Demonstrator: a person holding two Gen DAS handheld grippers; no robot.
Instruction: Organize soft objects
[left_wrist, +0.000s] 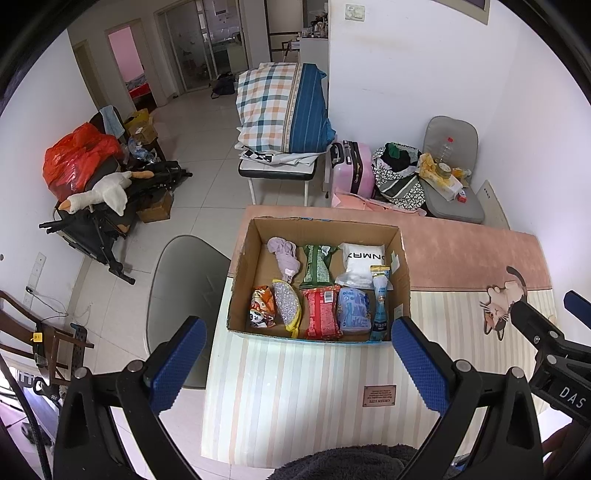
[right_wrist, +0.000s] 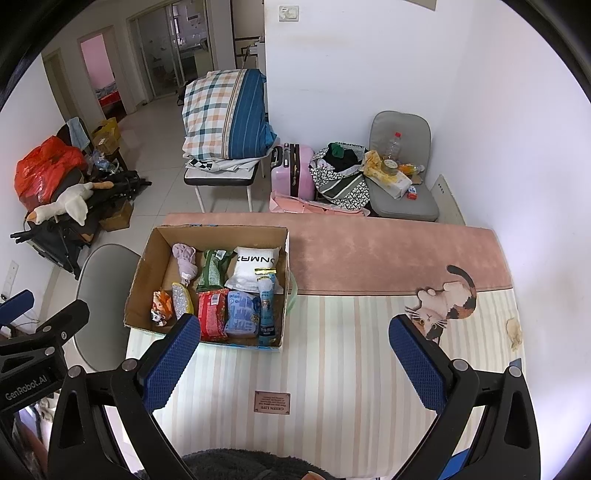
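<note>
Eight soft things sit packed in the cardboard box at the left part of the striped mat, and both my grippers hang above the table with nothing in them. My left gripper has its blue pads spread wide, pointing at the box's near wall; my right gripper is just as wide apart, over bare mat to the right of the box.

Along the back row lie a lilac cloth bundle, a green packet and a white pillow-like pack. Along the front row stand an orange cartoon pouch, a glittery silver pouch, a red packet, a blue tissue pack and a slim blue tube pouch.

I judge all of these light and yielding. The film-wrapped packets look slick, so I would pinch them across the middle, where the filling gives and the pads can bite, not at the crimped ends. The cloth bundle should crush easily; I would take it at its thickest knot. The white pack is bulky, so a corner or a gathered fold is likelier to fit between my fingers. The front row is tight, pack touching pack, so lifting one may drag its neighbour.
</note>
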